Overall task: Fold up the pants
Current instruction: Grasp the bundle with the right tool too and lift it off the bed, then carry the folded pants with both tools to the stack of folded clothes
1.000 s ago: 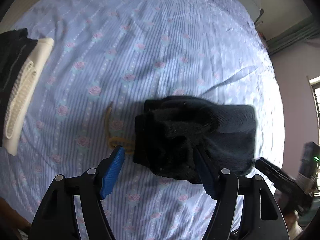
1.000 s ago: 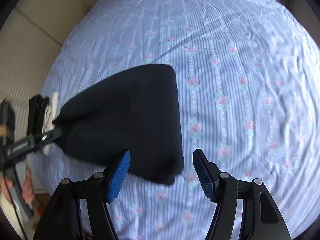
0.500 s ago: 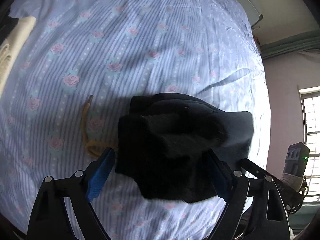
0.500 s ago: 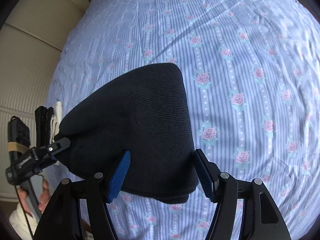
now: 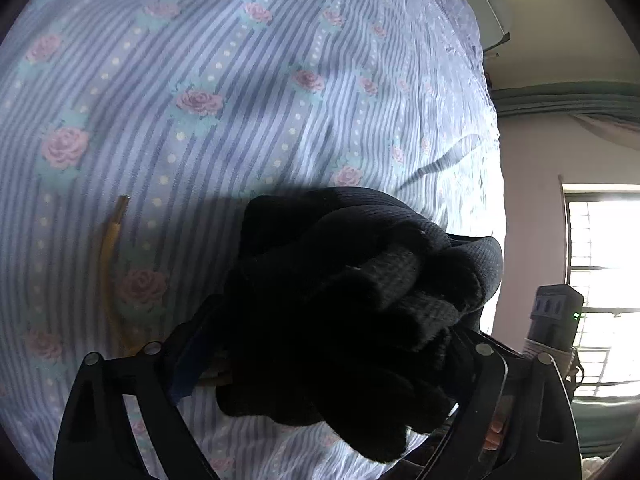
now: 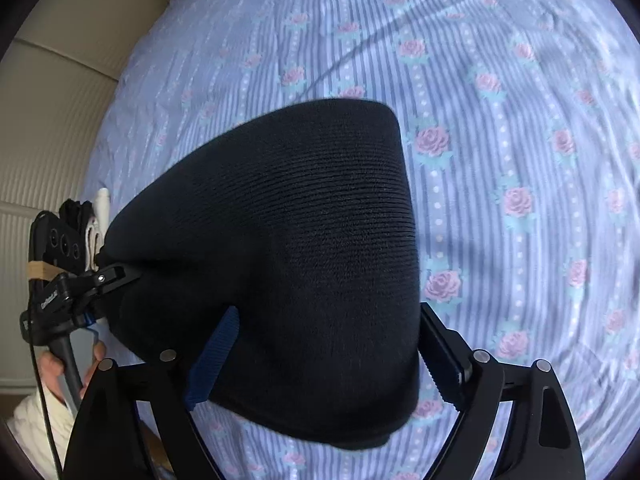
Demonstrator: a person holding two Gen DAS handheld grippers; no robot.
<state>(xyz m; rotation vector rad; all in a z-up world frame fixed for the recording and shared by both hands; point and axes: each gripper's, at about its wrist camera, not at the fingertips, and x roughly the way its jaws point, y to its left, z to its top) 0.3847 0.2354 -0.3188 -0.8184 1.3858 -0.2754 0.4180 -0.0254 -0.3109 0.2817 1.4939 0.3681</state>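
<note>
Left wrist view: black pants (image 5: 344,312) bunched into a thick folded bundle on the striped rose-print bedsheet (image 5: 240,92), filling the gap of the left gripper (image 5: 332,364) — fingers wide apart either side of the cloth, clamped or not, cannot tell. Yellow cord (image 5: 110,256) lies on the sheet just left of the bundle. Right wrist view: right gripper (image 6: 320,356) straddles the near edge of the pants (image 6: 288,248) — fingers spread, grip unclear. Window (image 5: 600,280) at far right.
</note>
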